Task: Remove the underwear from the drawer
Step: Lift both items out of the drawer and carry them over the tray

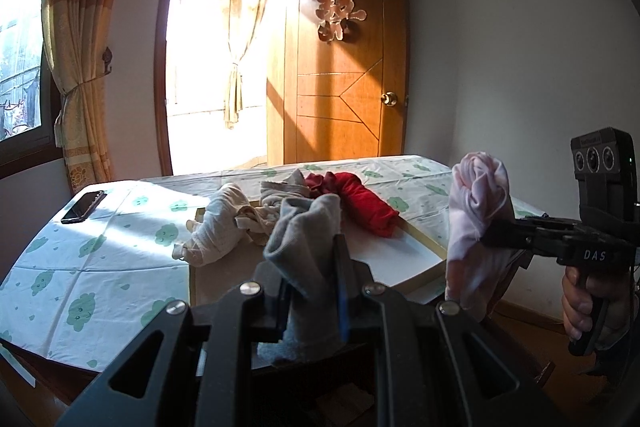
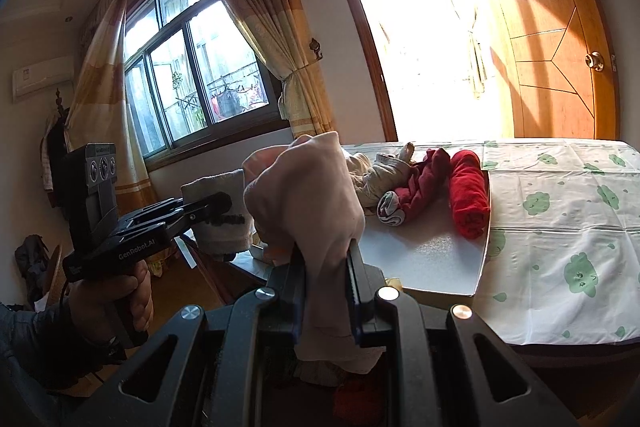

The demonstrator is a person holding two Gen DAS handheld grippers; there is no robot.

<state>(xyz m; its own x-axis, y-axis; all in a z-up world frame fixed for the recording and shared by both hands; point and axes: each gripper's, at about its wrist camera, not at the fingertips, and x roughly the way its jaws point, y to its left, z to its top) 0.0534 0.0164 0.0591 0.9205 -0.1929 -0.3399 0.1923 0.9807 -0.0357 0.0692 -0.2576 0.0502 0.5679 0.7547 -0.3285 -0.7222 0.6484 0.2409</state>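
The phone (image 1: 83, 207) lies on the table (image 1: 92, 279) at 9 o'clock from the drawer (image 1: 404, 259), which holds rolled garments (image 1: 372, 207); door (image 1: 344, 67) behind at 12.

A bunched grey knit garment (image 1: 308, 227) hangs pinched between the fingers of the left gripper (image 1: 316, 267), its loose end drooping below them. A crumpled pale pink cotton garment (image 2: 308, 195) is clamped in the right gripper (image 2: 326, 267), bulging above the fingers and trailing beneath. Both are held in the air beside the tabletop. On a flat white board (image 2: 436, 251) lie a rolled bright red piece (image 2: 470, 195), a twisted dark red piece (image 2: 424, 183), a small grey-white roll (image 2: 390, 211) and crumpled beige pieces (image 2: 380, 175).
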